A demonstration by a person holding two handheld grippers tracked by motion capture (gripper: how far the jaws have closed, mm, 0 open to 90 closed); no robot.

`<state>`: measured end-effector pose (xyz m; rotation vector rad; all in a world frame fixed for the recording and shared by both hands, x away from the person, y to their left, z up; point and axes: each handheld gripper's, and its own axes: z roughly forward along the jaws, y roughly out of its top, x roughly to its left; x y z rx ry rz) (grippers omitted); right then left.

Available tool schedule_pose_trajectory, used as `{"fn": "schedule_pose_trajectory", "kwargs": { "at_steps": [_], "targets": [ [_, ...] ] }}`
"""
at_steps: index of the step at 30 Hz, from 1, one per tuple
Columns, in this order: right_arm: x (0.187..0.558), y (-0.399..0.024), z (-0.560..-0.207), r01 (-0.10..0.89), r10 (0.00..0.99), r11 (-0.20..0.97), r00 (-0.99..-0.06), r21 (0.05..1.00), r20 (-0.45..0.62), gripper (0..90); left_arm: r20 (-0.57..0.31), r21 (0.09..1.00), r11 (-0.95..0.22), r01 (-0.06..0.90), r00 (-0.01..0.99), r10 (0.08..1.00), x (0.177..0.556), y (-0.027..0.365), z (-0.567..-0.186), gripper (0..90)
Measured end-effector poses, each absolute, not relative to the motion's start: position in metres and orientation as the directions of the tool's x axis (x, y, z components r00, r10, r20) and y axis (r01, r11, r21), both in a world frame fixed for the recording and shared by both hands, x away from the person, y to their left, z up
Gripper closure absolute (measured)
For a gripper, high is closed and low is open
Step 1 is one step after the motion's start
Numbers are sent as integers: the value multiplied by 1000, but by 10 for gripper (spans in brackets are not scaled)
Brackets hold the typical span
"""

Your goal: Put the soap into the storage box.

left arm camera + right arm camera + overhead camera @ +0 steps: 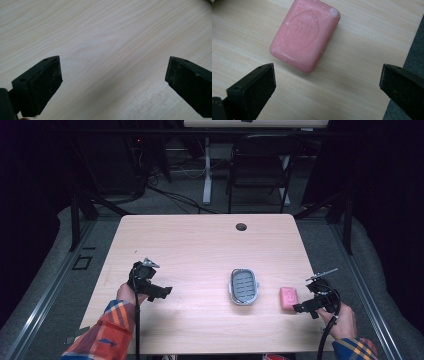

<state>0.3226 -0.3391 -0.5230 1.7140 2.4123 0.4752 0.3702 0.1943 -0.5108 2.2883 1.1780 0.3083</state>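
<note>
A pink bar of soap (pixel 288 298) (pixel 305 35) lies flat on the wooden table (pixel 200 250) near its right edge. Left of it sits a grey soap dish (pixel 244 286) with a slotted insert. My right gripper (pixel 300 307) (pixel 325 87) is open, its jaws spread wide just short of the soap, touching nothing. At the left of the table my left gripper (pixel 165 292) (pixel 113 82) is open too, held over bare wood with nothing between its jaws.
The table's right edge (pixel 409 50) runs close beside the soap, with grey floor beyond. A cable hole (pixel 241 226) sits at the table's far side. A dark chair (pixel 260 165) and a white desk leg (pixel 206 170) stand behind the table.
</note>
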Motion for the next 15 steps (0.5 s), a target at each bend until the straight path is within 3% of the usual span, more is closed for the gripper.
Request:
{"fn": "schedule_pose_trajectory", "kwargs": {
  "at_steps": [15],
  "targets": [
    [322,-333,-523,886,931,323,-361,333,56,0,-63,563,-463,684,595,802,371,193,-511,3]
  ]
}}
